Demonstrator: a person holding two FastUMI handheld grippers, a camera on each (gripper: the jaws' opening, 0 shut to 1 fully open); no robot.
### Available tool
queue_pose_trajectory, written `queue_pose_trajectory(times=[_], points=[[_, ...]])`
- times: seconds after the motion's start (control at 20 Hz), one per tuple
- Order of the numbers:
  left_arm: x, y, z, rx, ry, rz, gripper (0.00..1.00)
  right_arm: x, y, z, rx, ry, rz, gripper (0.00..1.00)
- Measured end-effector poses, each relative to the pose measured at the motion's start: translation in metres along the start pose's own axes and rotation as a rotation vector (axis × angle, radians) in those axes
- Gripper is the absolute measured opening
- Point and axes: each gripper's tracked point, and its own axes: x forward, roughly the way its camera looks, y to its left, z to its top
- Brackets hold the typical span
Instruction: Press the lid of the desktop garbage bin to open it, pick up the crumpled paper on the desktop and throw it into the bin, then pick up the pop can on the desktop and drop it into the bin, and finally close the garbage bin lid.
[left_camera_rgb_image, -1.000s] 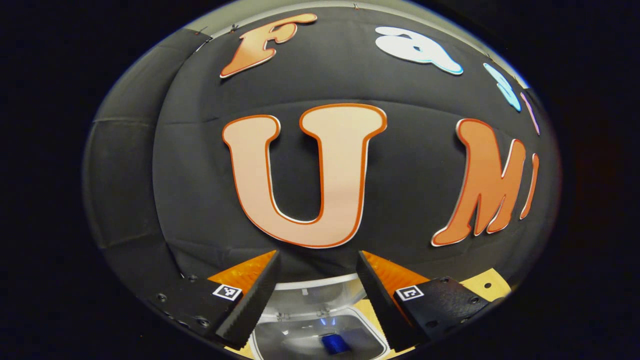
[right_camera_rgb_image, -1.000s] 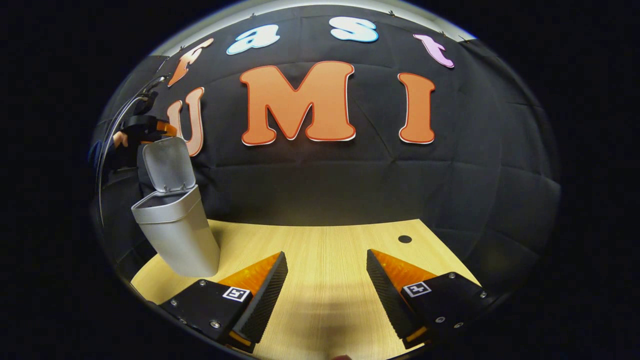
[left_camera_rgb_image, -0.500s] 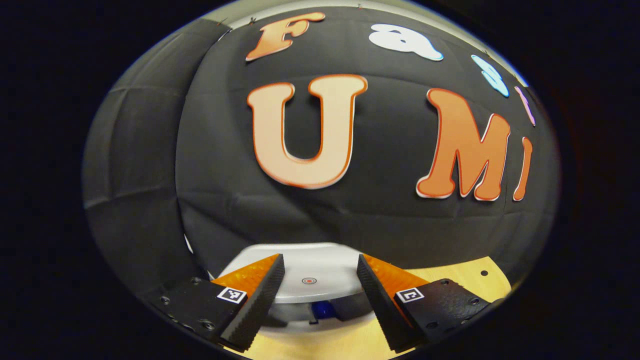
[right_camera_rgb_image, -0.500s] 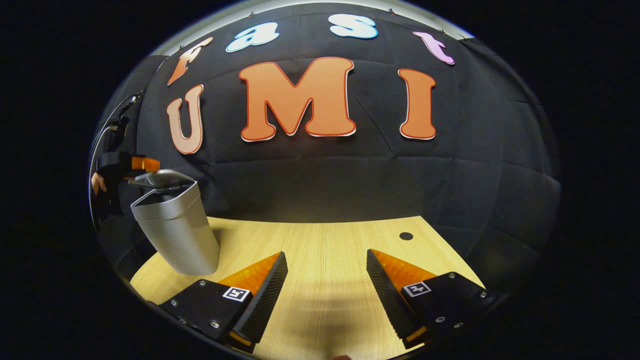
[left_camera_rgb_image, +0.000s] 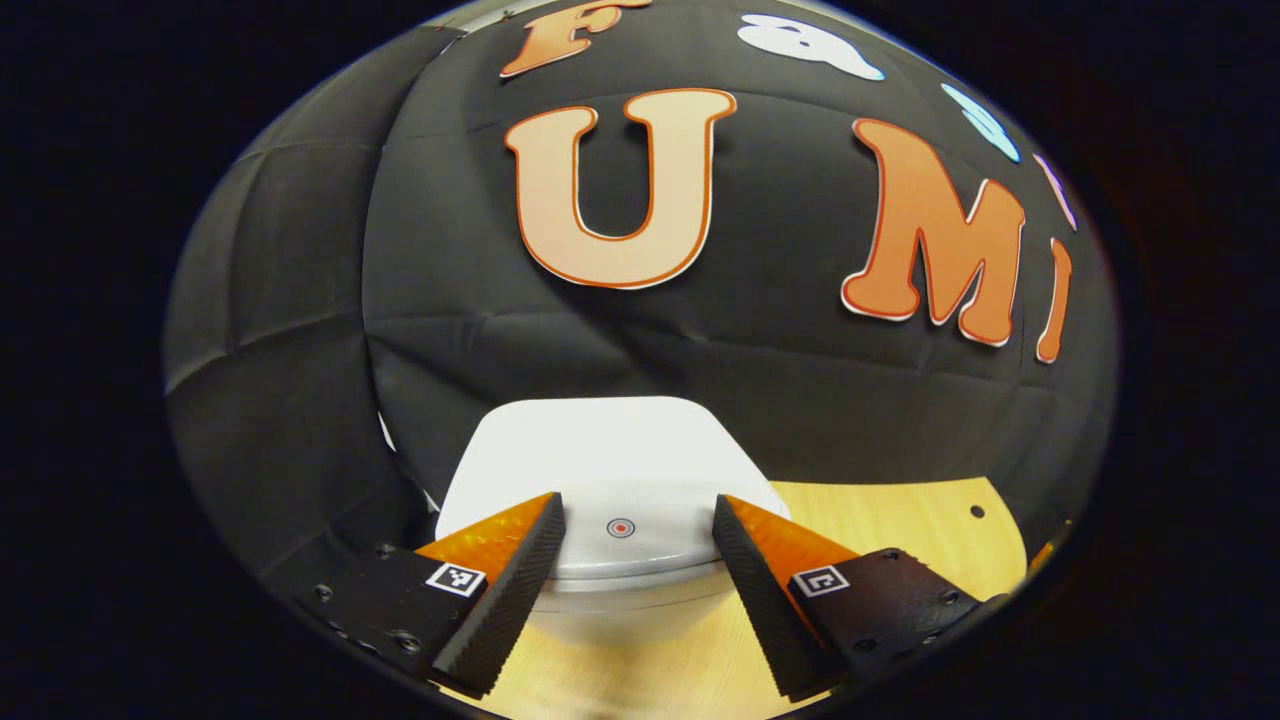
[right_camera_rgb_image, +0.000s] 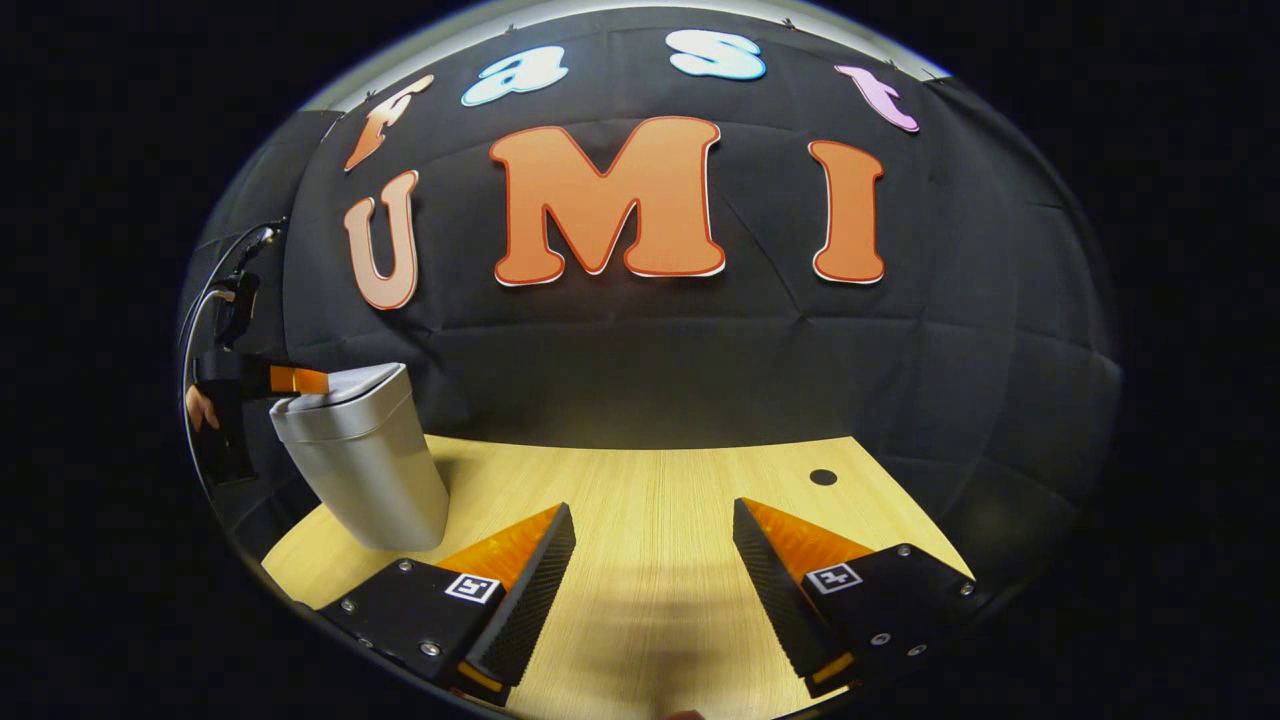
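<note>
Bin stands at the counter's far left edge, its lid down. Left tool hovers just over the lid's front, fingers spread wide to either side of a small red dot. Bin's contents are hidden. Right tool is well to the bin's right, low over bare counter, gaping and holding nothing.
</note>
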Motion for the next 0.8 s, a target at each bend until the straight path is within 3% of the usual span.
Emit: queue_pose_trajectory(times=[0.5,0.8], points=[[-0.001,0.000,-0.005,0.039,-0.025,0.018,0.95,-0.004,0.007,0.001,0.001,-0.002,0.023,0.95],[-0.048,0.001,0.032,-0.046,-0.179,0.000,0.94,-0.013,-0.002,0.009,0.031,0.000,0.010,0.95]])
